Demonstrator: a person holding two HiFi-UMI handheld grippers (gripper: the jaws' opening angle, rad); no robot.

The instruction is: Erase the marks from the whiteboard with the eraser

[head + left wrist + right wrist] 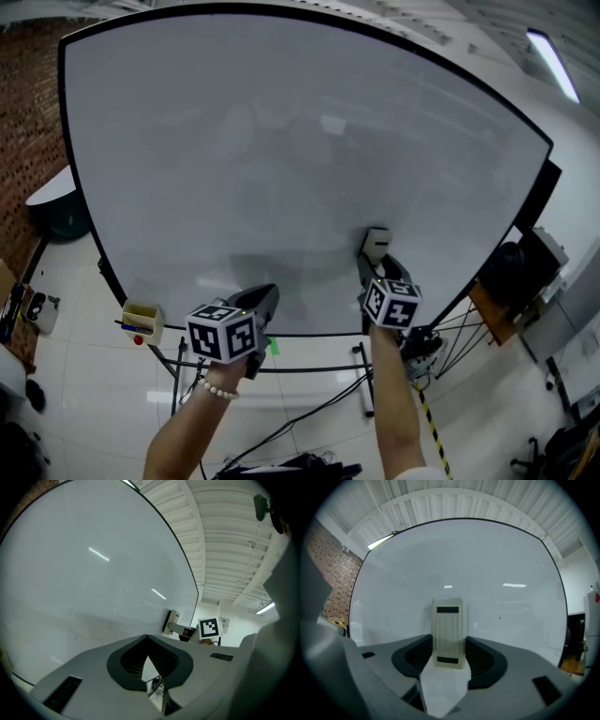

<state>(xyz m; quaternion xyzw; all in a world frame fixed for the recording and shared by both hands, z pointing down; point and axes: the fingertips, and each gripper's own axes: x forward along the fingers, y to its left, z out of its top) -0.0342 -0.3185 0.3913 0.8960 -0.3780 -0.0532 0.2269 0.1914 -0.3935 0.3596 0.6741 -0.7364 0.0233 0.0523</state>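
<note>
The whiteboard (281,141) fills most of the head view, its surface pale grey with only faint smudges; a tiny dark dot (499,618) shows in the right gripper view. My right gripper (373,264) is shut on the beige ribbed eraser (376,243), which is pressed flat to the board's lower right part. In the right gripper view the eraser (449,632) stands upright between the jaws (449,645). My left gripper (264,300) hovers near the board's bottom edge, shut and empty. From the left gripper view (147,638) the eraser (171,620) appears far off to the right.
A small beige marker tray (142,321) hangs at the board's lower left corner. The stand's legs (362,375) and cables (300,422) lie on the tiled floor below. A brick wall (23,112) and a round table (54,190) are at left, and a wooden piece (494,311) at right.
</note>
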